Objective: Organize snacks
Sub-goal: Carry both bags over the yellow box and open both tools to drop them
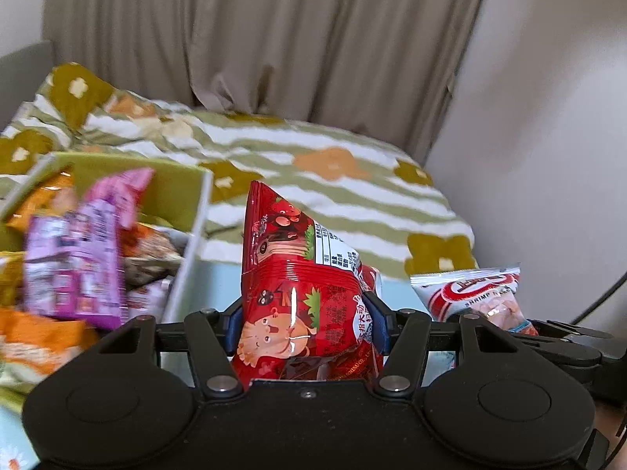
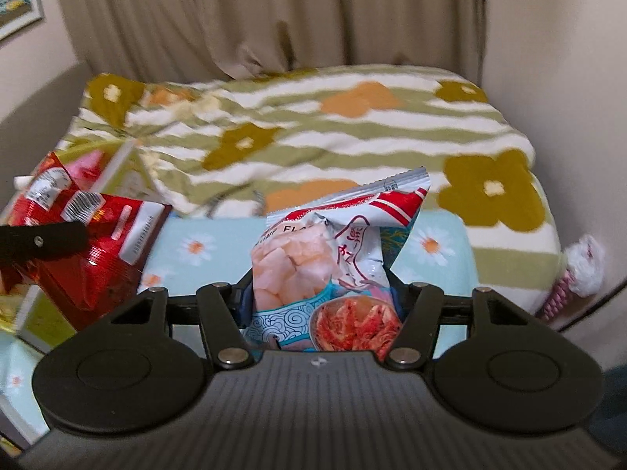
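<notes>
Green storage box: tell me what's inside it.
The green storage box holds a heap of snack packs: a purple pack on top, orange packs and a brownish one beside it. Whatever lies beneath the heap is covered. The box floor is hidden.

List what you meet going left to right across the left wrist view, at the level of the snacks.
Purple snack pack in the green box → red snack bag held in the left claw → white shrimp-chip bag at the right.
</notes>
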### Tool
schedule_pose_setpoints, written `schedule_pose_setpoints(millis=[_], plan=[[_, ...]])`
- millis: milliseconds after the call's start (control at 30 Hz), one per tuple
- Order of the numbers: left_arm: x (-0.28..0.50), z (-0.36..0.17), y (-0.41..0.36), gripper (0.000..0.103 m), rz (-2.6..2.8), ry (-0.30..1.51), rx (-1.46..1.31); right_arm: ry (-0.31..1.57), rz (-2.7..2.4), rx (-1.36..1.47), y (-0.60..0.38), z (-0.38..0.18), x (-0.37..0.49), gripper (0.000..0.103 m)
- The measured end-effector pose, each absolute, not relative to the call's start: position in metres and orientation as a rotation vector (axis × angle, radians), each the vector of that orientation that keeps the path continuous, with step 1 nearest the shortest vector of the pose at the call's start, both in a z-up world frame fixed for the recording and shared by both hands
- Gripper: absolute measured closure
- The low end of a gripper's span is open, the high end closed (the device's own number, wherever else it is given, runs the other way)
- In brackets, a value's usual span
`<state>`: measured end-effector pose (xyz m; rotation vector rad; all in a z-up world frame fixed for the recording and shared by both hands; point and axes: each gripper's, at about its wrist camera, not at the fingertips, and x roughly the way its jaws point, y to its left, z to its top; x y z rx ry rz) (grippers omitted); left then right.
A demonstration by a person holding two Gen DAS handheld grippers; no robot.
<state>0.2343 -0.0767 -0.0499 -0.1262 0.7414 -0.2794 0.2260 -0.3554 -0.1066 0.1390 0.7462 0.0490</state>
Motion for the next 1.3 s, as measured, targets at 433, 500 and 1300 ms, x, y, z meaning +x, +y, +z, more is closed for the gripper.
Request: schedule_pose_setpoints(millis=[433, 500, 1300], plan=[[0.178, 0.005, -0.008, 0.04, -0.089, 0.584, -0.181, 0.624, 0.309, 0.118, -0.278, -0.039, 0.226, 0.028], [0.175, 0.011, 0.005, 0.04, -0.058, 0.564, -0.185, 0.615, 0.348, 0.112, -0.263, -0.032, 0.228, 0.028], [0.329, 0.002, 0.163, 0.035, -0.219, 0.716, -0.281, 0.659, 0.216, 0.163, -0.1, -0.022, 0.31, 0.028]])
